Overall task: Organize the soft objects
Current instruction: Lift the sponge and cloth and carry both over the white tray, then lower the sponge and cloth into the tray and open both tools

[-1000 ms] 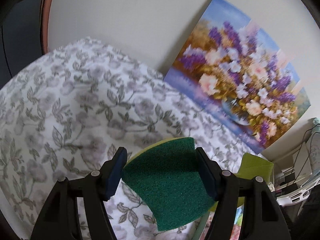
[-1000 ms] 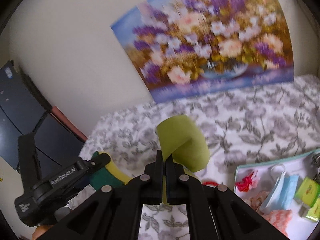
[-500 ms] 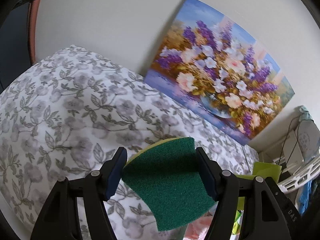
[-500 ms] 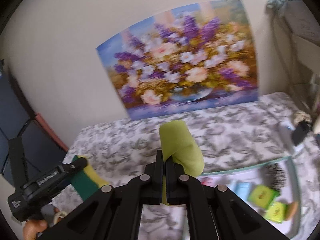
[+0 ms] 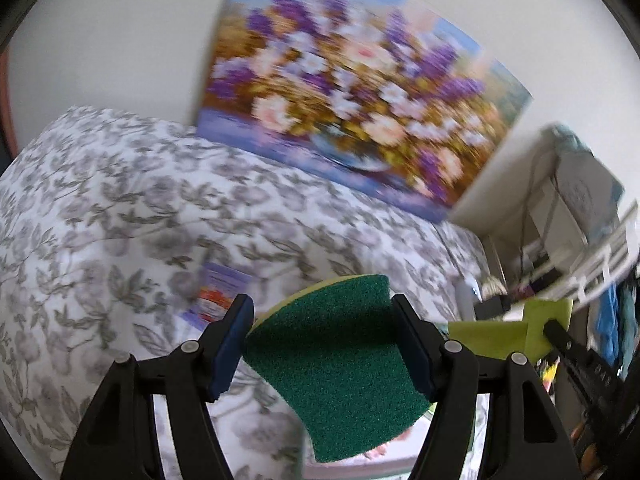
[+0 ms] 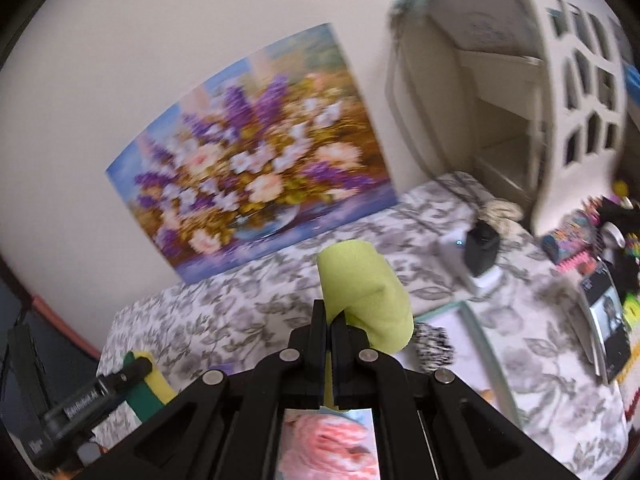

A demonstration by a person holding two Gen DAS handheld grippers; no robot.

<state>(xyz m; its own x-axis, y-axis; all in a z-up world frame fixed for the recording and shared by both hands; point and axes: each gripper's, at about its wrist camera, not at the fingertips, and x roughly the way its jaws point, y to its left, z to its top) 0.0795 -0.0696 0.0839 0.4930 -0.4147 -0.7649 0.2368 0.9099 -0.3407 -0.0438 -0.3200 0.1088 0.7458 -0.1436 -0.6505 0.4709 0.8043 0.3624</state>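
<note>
You are holding your left gripper (image 5: 322, 344) clenched on a sponge (image 5: 336, 364), its dark green scouring face turned up toward the camera and a yellow edge showing along the far side; the sponge is bowing between the blue pads (image 5: 232, 344) and hanging in the air above the floral cloth (image 5: 120, 208). A small purple packet (image 5: 218, 294) is lying on the cloth just beyond the left pad, too blurred to read. A flower painting (image 5: 352, 100) is leaning against the wall behind the cloth. From the right wrist view the same sponge (image 6: 150, 384) is showing at the lower left, pinched in the left gripper (image 6: 134, 372). Your right gripper (image 6: 331, 332) is squeezing a lime-green cloth (image 6: 364, 292) with the jaws pressed nearly together, and the cloth is curling up and over to the right of the fingers, also held clear of the table. A pink item (image 6: 328, 446) is lying below it, and a black-and-white knitted piece (image 6: 434, 344) is sitting just right of the lime cloth inside a tray (image 6: 486, 356). A white basket (image 6: 568, 92) is standing at the far right
</note>
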